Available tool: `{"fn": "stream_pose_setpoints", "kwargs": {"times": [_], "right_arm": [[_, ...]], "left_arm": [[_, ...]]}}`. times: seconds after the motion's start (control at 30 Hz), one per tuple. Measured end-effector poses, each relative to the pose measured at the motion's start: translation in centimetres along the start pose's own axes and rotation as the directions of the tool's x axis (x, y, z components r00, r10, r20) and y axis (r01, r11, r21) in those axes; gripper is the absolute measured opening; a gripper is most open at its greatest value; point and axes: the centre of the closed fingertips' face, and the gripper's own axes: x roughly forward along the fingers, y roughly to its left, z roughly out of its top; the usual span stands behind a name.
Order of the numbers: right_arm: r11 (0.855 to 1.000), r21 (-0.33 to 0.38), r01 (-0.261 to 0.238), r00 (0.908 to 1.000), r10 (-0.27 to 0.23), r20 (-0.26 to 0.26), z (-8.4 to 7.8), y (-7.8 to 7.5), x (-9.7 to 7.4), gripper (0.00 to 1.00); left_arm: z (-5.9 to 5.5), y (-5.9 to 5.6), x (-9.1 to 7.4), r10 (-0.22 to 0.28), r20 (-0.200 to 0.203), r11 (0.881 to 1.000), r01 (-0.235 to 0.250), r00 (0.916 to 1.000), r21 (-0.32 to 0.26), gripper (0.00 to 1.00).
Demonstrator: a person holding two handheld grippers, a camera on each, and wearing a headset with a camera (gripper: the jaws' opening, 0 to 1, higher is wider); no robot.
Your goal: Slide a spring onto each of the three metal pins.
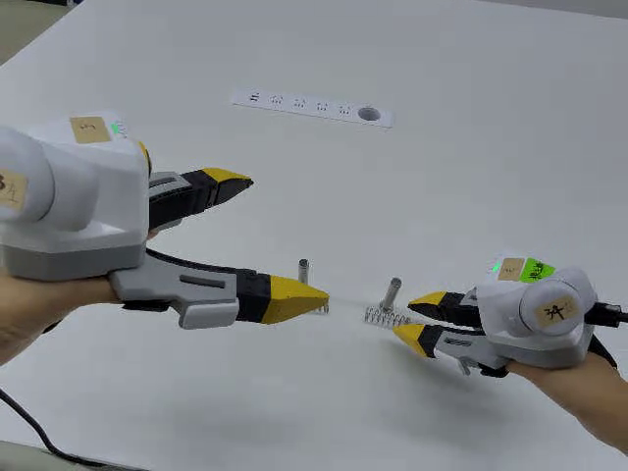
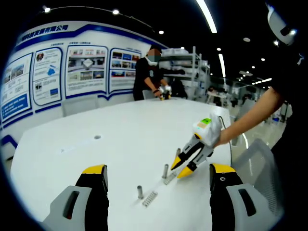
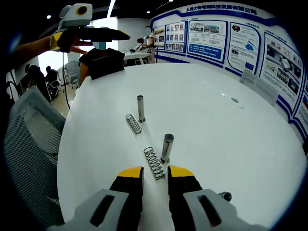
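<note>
**Now the near spring lies at the right claw's tips**

Evidently the step in hand is the first pick-up. In the right gripper view the right claw [image 3: 155, 172] stands narrowly parted and empty. The near spring [image 3: 154, 162] lies flat just ahead at 12 o'clock, and the near pin [image 3: 166, 148] stands upright beside it at 1 o'clock. The far spring [image 3: 133, 123] lies by the far pin [image 3: 140, 108], farther off at 11 o'clock. The left gripper view shows a third pin [image 2: 178, 153] close by the right claw. No pin seen carries a spring.

The person would do well to nip the near spring close to one end, leaving its bore free, and then tip it upright over the pin. A hard squeeze could crush the coils or flick the spring away. The left claw [image 1: 263, 238] hangs wide open and empty, its lower tip near the far spring.

The tabletop [image 1: 471, 177] is white and smooth, so a dropped spring would likely roll. A white strip [image 1: 312, 107] lies at 12 o'clock. Blue-trimmed display boards [image 3: 207, 41] line the wall under strip lights, and a mesh chair [image 3: 29, 144] stands at the tabletop's edge.
</note>
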Motion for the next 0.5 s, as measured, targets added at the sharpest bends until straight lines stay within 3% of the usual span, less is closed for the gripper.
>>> {"fn": "stream_pose_setpoints", "kwargs": {"times": [0.37, 0.5], "right_arm": [[1.000, 0.016, 0.019, 0.9991, -0.019, -0.039, -0.96, -0.58, 1.05, 0.20], [0.999, 0.032, 0.004, 0.9992, -0.002, -0.041, -1.13, -0.38, 1.07, 0.18]], "left_arm": [[-0.41, 0.50, -0.52, 0.014, -0.011, 1.000, -0.014, 0.9998, -0.004, 0.88], [-0.43, 0.57, -0.60, 0.016, -0.010, 1.000, -0.016, 0.9998, -0.006, 0.88]]}}
